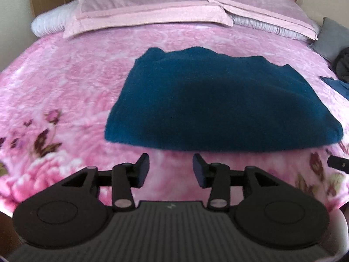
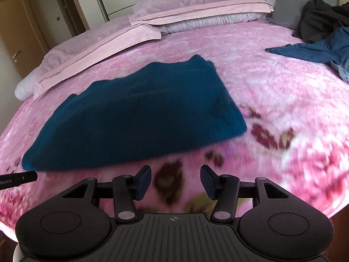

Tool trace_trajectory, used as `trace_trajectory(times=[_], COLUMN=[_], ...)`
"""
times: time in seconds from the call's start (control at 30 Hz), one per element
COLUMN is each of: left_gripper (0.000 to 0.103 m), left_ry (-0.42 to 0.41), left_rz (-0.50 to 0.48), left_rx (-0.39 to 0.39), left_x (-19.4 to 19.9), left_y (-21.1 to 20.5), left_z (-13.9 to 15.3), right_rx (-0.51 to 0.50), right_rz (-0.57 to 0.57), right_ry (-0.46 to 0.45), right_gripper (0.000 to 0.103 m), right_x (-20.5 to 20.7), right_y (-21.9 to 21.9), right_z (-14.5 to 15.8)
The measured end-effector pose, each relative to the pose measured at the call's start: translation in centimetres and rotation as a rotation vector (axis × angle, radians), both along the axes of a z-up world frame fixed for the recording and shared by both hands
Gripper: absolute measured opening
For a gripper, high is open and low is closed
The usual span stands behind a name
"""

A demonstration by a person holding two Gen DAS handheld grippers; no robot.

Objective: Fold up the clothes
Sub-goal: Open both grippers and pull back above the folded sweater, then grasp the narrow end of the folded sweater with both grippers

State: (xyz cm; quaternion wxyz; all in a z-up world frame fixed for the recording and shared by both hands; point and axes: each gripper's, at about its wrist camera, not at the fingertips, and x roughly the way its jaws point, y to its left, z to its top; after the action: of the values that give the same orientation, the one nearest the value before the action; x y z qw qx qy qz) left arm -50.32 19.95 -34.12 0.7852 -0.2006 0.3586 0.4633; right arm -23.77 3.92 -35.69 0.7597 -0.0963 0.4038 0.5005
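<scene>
Nearest, the left gripper [image 1: 171,170] and right gripper [image 2: 175,182] both hang over the pink floral blanket [image 1: 65,91], jaws spread and pinching nothing. Just beyond them lies the teal sweater [image 1: 218,104], folded into a thick rectangle on the bed, clear of both grippers. Farther right, a blue denim garment [image 2: 316,50] and a dark garment [image 2: 320,19] wait unfolded, near the pillows [image 1: 148,11]. The risk I judge: reaching for those past the sweater could snag its near edge and undo the fold.
</scene>
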Motion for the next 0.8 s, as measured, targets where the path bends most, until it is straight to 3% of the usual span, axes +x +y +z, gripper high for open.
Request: trace_trajectory(times=[0.23,0.47,0.57,0.67,0.73,0.8], left_gripper=[0.044,0.048,0.059,0.060,0.060,0.060], left_ry=[0.018,-0.020,-0.225,-0.440,-0.496,-0.548], left_rz=[0.002,-0.010,0.012,0.111,0.189,0.258], left_rx=[0.050,0.065,-0.056,-0.190,-0.230,-0.271], left_x=[-1.5,-1.9,-4.0,-6.6,-7.5,-8.1], left_y=[-4.0,-4.0,-1.6,1.6,3.3,5.0], left_z=[1.8,2.2,1.5,-0.4,-1.6,-2.7], right_rx=[0.019,0.041,0.081,0.174,0.230,0.253], right_rz=[0.018,-0.001,-0.019,-0.079,-0.153,-0.210], right_ry=[-0.013,0.011,0.090,0.316,0.467,0.536], right_gripper=[0.054,0.054,0.054,0.054,0.054,0.054], right_x=[-3.0,-3.1,-1.6,1.8,4.3,6.0], right_y=[-2.7,-3.7,-3.8,-4.1,-4.2,-3.8], right_z=[0.9,1.0,0.4,-1.2,-2.6,-3.6])
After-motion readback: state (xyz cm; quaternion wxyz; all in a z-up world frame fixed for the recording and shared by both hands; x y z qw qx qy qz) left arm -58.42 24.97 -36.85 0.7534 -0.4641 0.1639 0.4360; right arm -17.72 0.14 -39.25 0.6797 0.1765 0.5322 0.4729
